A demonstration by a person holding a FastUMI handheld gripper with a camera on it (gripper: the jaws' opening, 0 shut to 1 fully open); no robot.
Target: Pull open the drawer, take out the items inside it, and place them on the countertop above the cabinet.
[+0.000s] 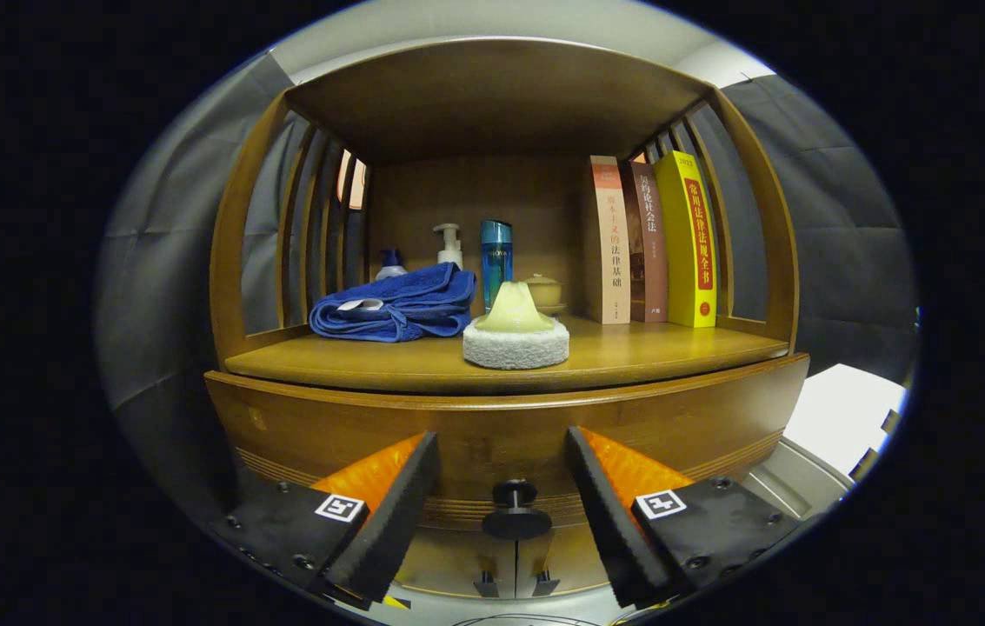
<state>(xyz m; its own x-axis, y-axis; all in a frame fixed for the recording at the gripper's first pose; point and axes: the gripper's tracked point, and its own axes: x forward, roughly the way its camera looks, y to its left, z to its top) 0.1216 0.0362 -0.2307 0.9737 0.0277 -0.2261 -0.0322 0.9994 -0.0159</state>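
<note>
Setting: booth with dark cloth walls; a wooden cabinet (501, 417) with a slatted hutch stands straight ahead of the fingers.
Drawer: drawer front (309, 430) runs the width of the cabinet just under the desk; it looks flush with the cabinet, closed.
Knob: small dark round knob (515, 509) on the lower edge of the drawer front, centred between the two fingers and a little beyond them.
Gripper: gripper (501, 513) aimed level at the drawer front; fingers spread wide apart, holding nothing, one on each side of the knob, neither touching it.
Drawer contents: cannot tell, hidden behind the front.
Desk: wooden desk (631, 352) directly above the drawer, roofed by the hutch's top board.
Sponge: round white sponge pad (515, 343) with a pale cone-shaped piece on top, at the front middle of the desk, closest to the fingers.
Towel: folded blue towel (396, 309), to the left of the sponge and slightly further back.
Bottles: two pump bottles (449, 248) behind the towel; a tall blue bottle (496, 252) upright behind the sponge.
Cup: small lidded cup (543, 291) on a saucer, right of the blue bottle, near the back.
Books: three books (648, 243) upright at the right end of the desk, touching side by side, the yellow one outermost against the side slats.
</note>
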